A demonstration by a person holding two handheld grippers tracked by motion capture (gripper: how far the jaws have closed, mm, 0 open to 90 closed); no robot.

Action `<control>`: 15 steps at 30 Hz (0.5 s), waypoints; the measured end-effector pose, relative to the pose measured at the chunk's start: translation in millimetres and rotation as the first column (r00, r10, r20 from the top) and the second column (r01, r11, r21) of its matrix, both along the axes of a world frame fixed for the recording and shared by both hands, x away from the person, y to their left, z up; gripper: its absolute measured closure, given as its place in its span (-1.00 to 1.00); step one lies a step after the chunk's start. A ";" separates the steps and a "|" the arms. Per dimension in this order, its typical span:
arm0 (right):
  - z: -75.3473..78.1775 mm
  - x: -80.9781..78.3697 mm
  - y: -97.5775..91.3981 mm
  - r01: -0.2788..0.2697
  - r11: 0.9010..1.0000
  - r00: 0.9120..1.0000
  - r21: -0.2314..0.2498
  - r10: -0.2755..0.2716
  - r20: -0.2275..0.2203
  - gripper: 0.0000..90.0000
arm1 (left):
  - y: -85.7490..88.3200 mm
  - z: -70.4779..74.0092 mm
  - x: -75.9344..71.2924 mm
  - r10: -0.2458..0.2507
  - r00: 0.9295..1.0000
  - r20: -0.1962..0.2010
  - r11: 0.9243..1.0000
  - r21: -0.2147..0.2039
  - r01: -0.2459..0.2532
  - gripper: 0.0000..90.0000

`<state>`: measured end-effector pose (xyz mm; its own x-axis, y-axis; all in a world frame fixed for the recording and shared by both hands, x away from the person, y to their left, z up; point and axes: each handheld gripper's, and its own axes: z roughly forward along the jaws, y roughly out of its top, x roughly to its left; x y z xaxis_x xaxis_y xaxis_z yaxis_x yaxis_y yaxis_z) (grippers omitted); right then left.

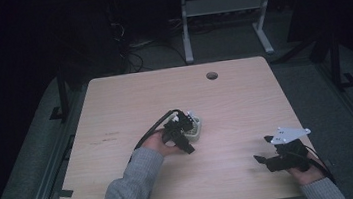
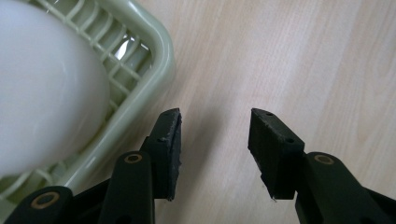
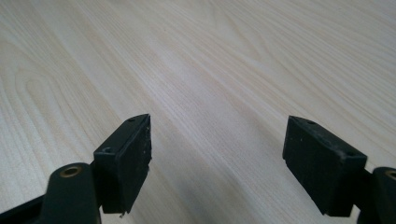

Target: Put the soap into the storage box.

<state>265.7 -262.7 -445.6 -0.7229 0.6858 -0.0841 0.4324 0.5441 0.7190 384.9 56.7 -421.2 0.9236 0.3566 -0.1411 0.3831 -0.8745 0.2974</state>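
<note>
White rounded object in green basket was blurred, cut by frame's left edge in left gripper view; identity could not be told. Basket ran off top and left edges. In high view basket was half hidden behind left gripper, contents too small to tell.

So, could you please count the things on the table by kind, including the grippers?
Green basket: 1
White round object in the basket: 1
Grippers, left gripper and right gripper: 2
Total: 4
</note>
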 end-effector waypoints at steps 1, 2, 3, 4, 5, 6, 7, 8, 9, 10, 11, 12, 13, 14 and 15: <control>0.0 0.0 0.0 0.000 1.000 1.000 0.000 0.000 0.000 -0.48 | -2.0 -1.0 0.5 0.004 1.000 -0.008 1.000 -0.005 -0.004 0.17; 0.0 0.0 0.1 -0.001 1.000 1.000 0.000 0.001 0.000 -0.48 | -3.6 -1.4 1.5 0.002 1.000 0.000 1.000 0.000 -0.002 0.17; 0.0 0.0 0.1 -0.001 1.000 1.000 0.000 0.001 0.000 -0.48 | -5.1 -1.7 2.4 0.003 1.000 0.001 1.000 0.000 -0.003 0.16; 0.0 0.0 0.1 -0.001 1.000 1.000 0.000 0.001 0.000 -0.48 | -6.5 -2.0 3.3 0.004 1.000 0.003 1.000 -0.008 -0.004 0.16; 0.2 0.0 0.2 -0.001 1.000 1.000 0.001 0.001 0.001 -0.48 | -8.5 -2.2 3.8 0.002 1.000 -0.005 1.000 -0.011 -0.002 0.16; 0.2 0.0 0.2 -0.001 1.000 1.000 0.001 0.001 0.001 -0.48 | -10.5 -2.3 4.2 -0.003 1.000 0.005 1.000 -0.008 0.003 0.16; 0.0 0.0 0.3 -0.002 1.000 1.000 0.002 0.002 -0.002 -0.48 | -12.4 -1.8 4.7 -0.003 1.000 0.009 1.000 -0.007 0.003 0.15; 0.0 0.0 0.3 -0.002 1.000 1.000 0.002 0.002 -0.002 -0.48 | -14.2 -1.6 5.7 -0.008 1.000 0.013 1.000 -0.012 0.008 0.15; -0.1 0.2 0.2 -0.002 1.000 1.000 0.000 0.002 -0.002 -0.48 | -15.8 -1.5 6.3 -0.008 1.000 0.012 1.000 -0.017 0.008 0.14; -0.1 0.2 0.1 -0.002 1.000 1.000 0.000 0.002 -0.001 -0.48 | -17.3 -1.4 6.8 -0.008 1.000 0.011 1.000 -0.016 0.008 0.14; 0.0 0.1 0.0 -0.002 1.000 1.000 -0.001 0.002 0.000 -0.48 | -18.1 -1.6 7.7 -0.010 1.000 0.009 1.000 -0.016 0.010 0.15; 0.2 -0.1 -0.2 0.000 1.000 1.000 0.002 0.000 -0.001 -0.48 | -18.2 -2.5 9.4 -0.003 1.000 0.006 1.000 -0.018 0.003 0.15; 0.1 0.0 -0.5 0.000 1.000 1.000 0.002 0.000 -0.001 -0.48 | -17.9 -3.2 9.8 0.001 1.000 0.007 1.000 -0.016 0.000 0.13; 0.0 0.1 -0.7 0.000 1.000 1.000 0.002 0.000 -0.001 -0.48 | -17.5 -3.4 10.1 -0.002 1.000 0.007 1.000 -0.012 0.002 0.12; 0.0 0.1 -0.7 0.000 1.000 1.000 0.002 0.000 -0.001 -0.48 | -17.5 -3.4 10.1 -0.002 1.000 0.007 1.000 -0.012 0.002 0.10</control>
